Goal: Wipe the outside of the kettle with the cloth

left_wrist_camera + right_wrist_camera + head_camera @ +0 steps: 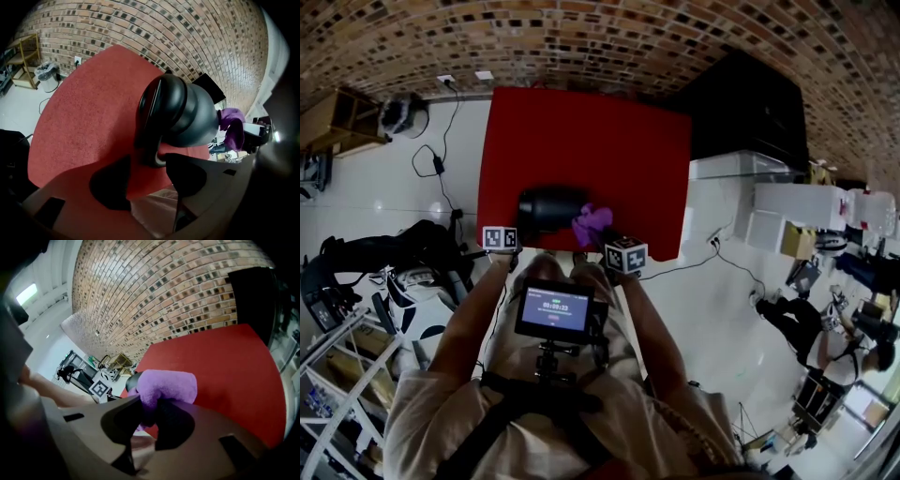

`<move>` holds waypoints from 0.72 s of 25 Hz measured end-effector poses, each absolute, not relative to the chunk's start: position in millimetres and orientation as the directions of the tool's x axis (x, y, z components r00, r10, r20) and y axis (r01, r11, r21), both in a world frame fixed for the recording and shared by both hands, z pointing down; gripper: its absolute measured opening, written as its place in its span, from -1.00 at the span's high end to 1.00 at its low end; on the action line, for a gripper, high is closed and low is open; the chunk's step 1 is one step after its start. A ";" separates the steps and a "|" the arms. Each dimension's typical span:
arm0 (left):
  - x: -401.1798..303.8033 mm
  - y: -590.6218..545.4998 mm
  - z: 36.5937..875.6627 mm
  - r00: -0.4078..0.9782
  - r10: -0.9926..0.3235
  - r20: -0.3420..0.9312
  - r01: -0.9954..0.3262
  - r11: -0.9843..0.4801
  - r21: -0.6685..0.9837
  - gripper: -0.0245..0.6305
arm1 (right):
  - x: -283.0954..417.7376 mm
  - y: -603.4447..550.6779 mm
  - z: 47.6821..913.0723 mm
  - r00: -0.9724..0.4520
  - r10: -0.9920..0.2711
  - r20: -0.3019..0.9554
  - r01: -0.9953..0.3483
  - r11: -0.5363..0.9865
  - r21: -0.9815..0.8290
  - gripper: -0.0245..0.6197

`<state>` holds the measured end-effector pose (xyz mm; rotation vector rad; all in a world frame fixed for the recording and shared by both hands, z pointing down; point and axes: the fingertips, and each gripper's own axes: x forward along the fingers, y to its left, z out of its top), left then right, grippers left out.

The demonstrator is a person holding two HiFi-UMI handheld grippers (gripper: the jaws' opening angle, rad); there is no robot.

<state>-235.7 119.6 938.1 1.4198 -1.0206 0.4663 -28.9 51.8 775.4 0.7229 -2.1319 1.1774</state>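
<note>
A dark grey kettle (548, 208) stands near the front edge of the red table (581, 131). In the left gripper view the kettle (187, 112) fills the middle and its black handle (151, 124) runs down between the jaws. My left gripper (157, 160) is shut on the foot of that handle; in the head view the left gripper (512, 232) sits at the kettle's near left. My right gripper (150, 406) is shut on a folded purple cloth (166, 387). The right gripper (611, 242) holds the cloth (592, 223) against the kettle's right side.
A black cabinet (741, 103) stands right of the table, with white boxes (787, 211) beyond it. Cables (431, 164) and a dark bag (412, 248) lie on the floor at left. A brick wall (600, 37) backs the table. A person (825, 333) is at far right.
</note>
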 end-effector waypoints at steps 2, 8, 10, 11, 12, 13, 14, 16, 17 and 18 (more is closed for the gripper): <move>-239.7 116.2 927.3 0.516 -0.318 0.796 -0.807 0.130 0.575 0.21 | -29.4 35.7 767.9 -0.661 -0.206 0.722 -0.706 0.496 -0.505 0.68; -250.6 99.9 880.4 0.489 -0.362 0.794 -0.865 -0.078 0.497 0.26 | -80.0 -27.1 767.7 -0.653 -0.184 0.734 -0.685 0.557 -0.470 0.68; -252.2 92.1 867.9 0.493 -0.374 0.785 -0.867 -0.138 0.479 0.26 | -108.5 -40.3 783.7 -0.643 -0.116 0.757 -0.658 0.589 -0.469 0.68; -252.5 88.2 862.5 0.500 -0.378 0.779 -0.864 -0.165 0.475 0.26 | -125.1 -44.9 791.7 -0.634 -0.075 0.770 -0.639 0.612 -0.466 0.68; -252.3 84.4 857.7 0.509 -0.380 0.772 -0.860 -0.193 0.472 0.26 | -142.3 -47.4 799.9 -0.620 -0.028 0.784 -0.616 0.636 -0.464 0.68; -251.7 80.7 853.6 0.520 -0.379 0.765 -0.854 -0.222 0.470 0.26 | -159.5 -47.4 808.5 -0.602 0.024 0.798 -0.591 0.659 -0.465 0.68; -251.0 77.1 850.2 0.531 -0.376 0.760 -0.848 -0.249 0.469 0.26 | -176.2 -44.3 817.5 -0.581 0.082 0.810 -0.562 0.680 -0.472 0.68; -249.6 71.7 847.1 0.548 -0.363 0.754 -0.836 -0.286 0.469 0.26 | -204.8 -30.4 834.1 -0.532 0.203 0.822 -0.495 0.713 -0.497 0.68; -248.9 70.2 847.2 0.556 -0.356 0.751 -0.830 -0.290 0.476 0.26 | -213.5 -22.6 840.5 -0.506 0.252 0.825 -0.466 0.725 -0.507 0.68; -248.2 68.9 847.8 0.564 -0.351 0.747 -0.824 -0.288 0.487 0.26 | -216.8 -17.3 845.3 -0.482 0.285 0.829 -0.450 0.731 -0.513 0.68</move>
